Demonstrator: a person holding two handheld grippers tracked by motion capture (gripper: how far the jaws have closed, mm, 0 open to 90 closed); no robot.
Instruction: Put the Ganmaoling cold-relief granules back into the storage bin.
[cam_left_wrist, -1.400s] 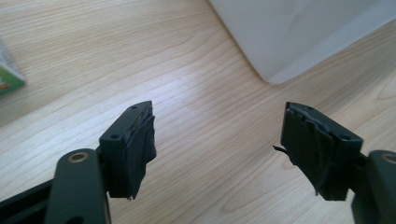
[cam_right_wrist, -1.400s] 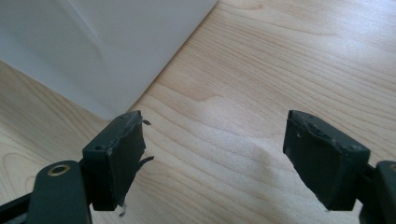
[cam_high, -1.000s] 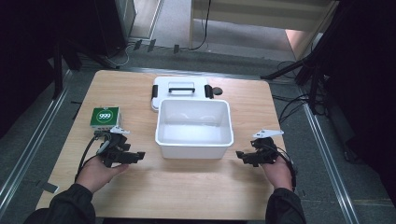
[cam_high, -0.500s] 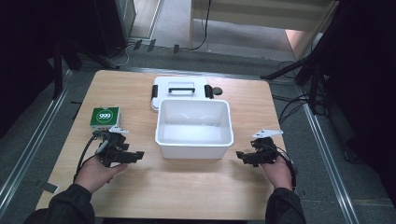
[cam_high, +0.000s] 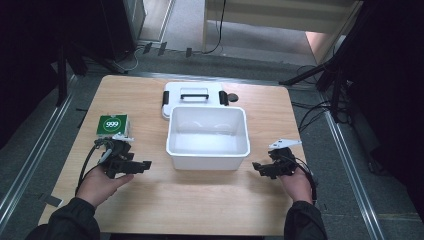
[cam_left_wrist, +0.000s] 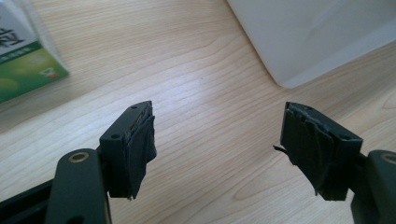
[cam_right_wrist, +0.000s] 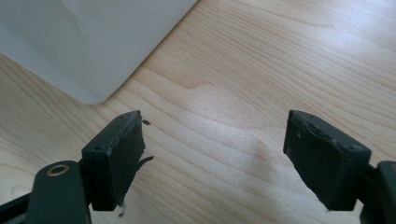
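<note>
Jaws apart, both grippers (cam_left_wrist: 219, 140) (cam_right_wrist: 215, 149), nothing btwn.

A light wooden table (cam_high: 150, 207) carries a white bin (cam_high: 208, 137), its lid (cam_high: 192, 97) behind, and a green carton (cam_high: 112, 125).

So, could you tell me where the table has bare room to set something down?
Bare wood runs along the near edge between the left gripper and right gripper, and beyond the green box. It is crowded mid-table: white bin, lid behind.
</note>
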